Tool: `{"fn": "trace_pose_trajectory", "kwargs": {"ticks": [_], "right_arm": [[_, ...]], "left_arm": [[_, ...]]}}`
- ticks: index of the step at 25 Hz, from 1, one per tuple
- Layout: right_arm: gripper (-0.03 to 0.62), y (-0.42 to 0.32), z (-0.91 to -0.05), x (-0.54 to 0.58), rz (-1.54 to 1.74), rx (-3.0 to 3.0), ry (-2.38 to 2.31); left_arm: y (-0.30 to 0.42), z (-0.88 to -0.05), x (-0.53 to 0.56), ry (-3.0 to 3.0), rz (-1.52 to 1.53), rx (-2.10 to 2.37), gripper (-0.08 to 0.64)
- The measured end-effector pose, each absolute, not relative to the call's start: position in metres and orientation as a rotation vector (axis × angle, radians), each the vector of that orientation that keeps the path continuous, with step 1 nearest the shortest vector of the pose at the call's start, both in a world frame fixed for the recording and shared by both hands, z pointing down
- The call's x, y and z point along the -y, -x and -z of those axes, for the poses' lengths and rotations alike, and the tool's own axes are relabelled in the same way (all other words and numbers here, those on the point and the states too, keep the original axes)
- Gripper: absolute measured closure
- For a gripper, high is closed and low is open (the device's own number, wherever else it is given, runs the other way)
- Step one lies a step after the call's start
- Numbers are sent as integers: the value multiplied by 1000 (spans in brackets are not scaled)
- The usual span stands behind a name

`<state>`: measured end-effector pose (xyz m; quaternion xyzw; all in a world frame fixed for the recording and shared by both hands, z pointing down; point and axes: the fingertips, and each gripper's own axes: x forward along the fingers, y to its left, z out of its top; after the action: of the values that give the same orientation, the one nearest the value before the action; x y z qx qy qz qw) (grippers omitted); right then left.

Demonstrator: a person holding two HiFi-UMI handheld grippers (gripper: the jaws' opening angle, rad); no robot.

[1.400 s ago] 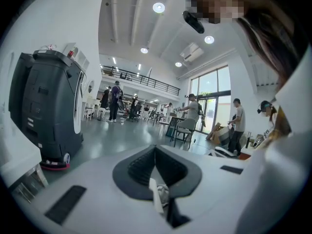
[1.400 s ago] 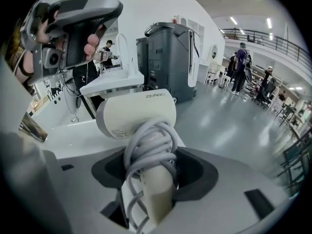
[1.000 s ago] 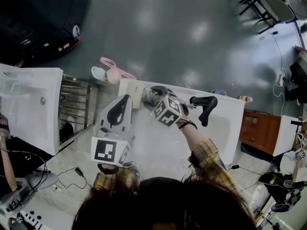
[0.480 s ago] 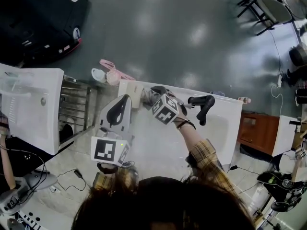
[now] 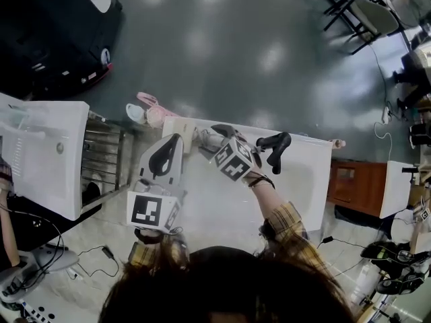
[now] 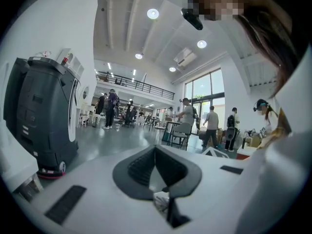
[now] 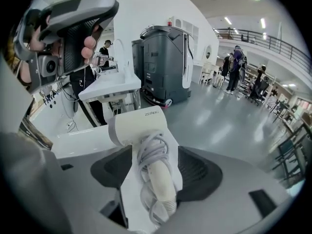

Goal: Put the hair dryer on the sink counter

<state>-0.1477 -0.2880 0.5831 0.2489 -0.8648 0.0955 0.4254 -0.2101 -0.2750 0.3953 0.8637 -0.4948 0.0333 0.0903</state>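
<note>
Two hand-held grippers in shot. Right hand-held gripper [image 7: 153, 177]: clamped on the white hair dryer [image 7: 139, 126], squeezing the handle with the grey cord [image 7: 155, 150] wound round it. Left hand-held gripper [image 6: 155, 169]: pinched closed on nothing, parked at centre left of the head view, over the left edge of the desk [image 5: 222, 200].

Hair dryer up at the upper left corner of the white desk, near the far edge and left of the black faucet [image 5: 273, 150]. Hard to say from either view whether resting on the surface or hanging just above it.

Ways to mess this up from here:
- Letting go this close to the corner and watching it tip off onto the floor.
- Could also roll, thanks to the round barrel and that lumpy cord bundle on the handle.
- Might snag a loop of cord on a pad when backing out and drag the whole thing along.

Probably safer to shift inward before opening up.

As for containers: just the basin [image 5: 300, 180] right of the faucet, apparently holding nothing, though pretty washed out in the glare.
</note>
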Motion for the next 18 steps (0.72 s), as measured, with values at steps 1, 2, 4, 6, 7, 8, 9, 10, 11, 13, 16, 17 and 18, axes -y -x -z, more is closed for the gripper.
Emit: {"fn": "trace_pose_trajectory", "kwargs": {"ticks": [1, 2, 4, 6, 7, 8, 9, 10, 11, 13, 16, 17, 18], "right_arm": [[308, 147, -578, 287, -239, 2171, -633], [308, 147, -573, 286, -237, 2180, -645], [308, 146, -562, 284, -226, 2197, -671], [308, 146, -551, 281, -217, 2214, -690], [308, 146, -545, 278, -214, 2224, -696], [308, 146, -539, 276, -210, 2234, -701], [308, 146, -533, 273, -204, 2244, -707], [308, 146, -526, 270, -200, 2257, -715], [308, 146, -518, 268, -199, 2274, -726], [308, 146, -499, 263, -206, 2322, -760], [310, 146, -462, 255, -185, 2409, -831], [312, 145, -449, 252, -159, 2433, -854], [315, 144, -436, 249, -129, 2456, -876]], "left_arm": [[210, -393, 273, -2572, -95, 1473, 543], [209, -391, 271, -2578, -90, 1474, 543], [208, -385, 268, -2592, -81, 1475, 543], [207, -379, 263, -2605, -73, 1479, 543], [206, -376, 261, -2612, -69, 1482, 543], [205, -372, 258, -2619, -65, 1485, 543], [204, -368, 255, -2627, -62, 1488, 543], [203, -365, 252, -2634, -59, 1491, 543], [202, -362, 249, -2642, -57, 1492, 543], [200, -356, 244, -2662, -55, 1496, 543], [195, -345, 237, -2682, -53, 1491, 543], [192, -342, 234, -2682, -47, 1484, 543], [189, -338, 232, -2683, -40, 1476, 543]]}}
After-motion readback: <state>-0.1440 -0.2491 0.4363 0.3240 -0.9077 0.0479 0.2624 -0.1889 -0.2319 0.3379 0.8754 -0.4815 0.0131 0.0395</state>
